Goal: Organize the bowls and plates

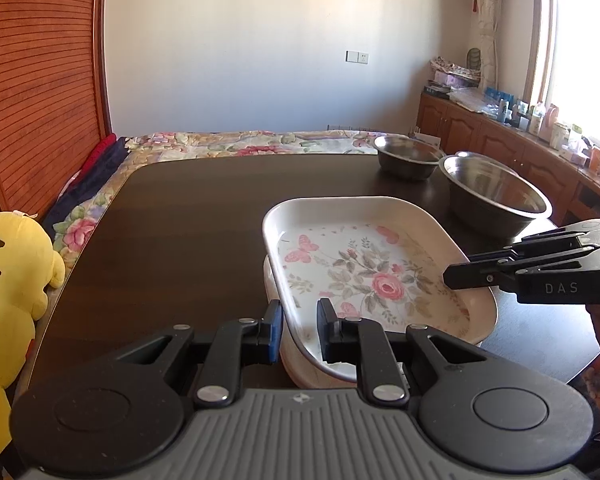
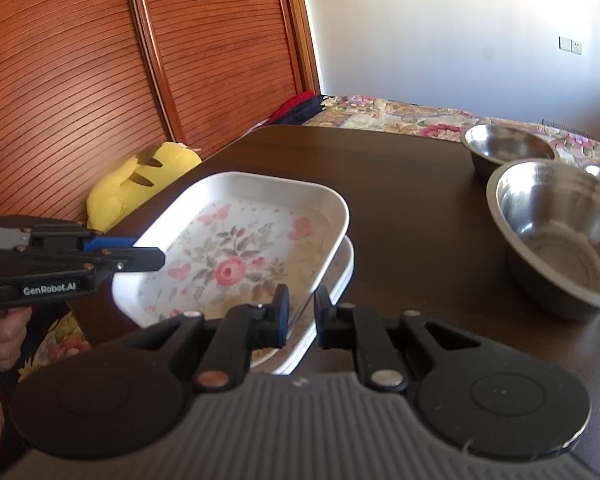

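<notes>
A white floral tray (image 1: 364, 264) is held tilted above a second white tray (image 1: 296, 364) on the dark table (image 1: 180, 220). My left gripper (image 1: 299, 330) is shut on the floral tray's near rim. My right gripper (image 2: 302, 318) is shut on the same tray's (image 2: 236, 248) opposite rim, with the lower tray (image 2: 332, 280) just beneath. Each gripper shows in the other's view: the right one (image 1: 460, 274), the left one (image 2: 148, 254). Two steel bowls stand at the far right: a large one (image 1: 496, 196) (image 2: 560, 232) and a smaller one (image 1: 408, 156) (image 2: 508, 148).
A yellow plush toy (image 1: 12, 280) (image 2: 140, 184) lies off the table's left edge on a floral bedspread (image 1: 240, 142). A wooden slatted wardrobe (image 2: 120, 60) stands behind it. A cluttered wooden sideboard (image 1: 512, 128) runs under the window at right.
</notes>
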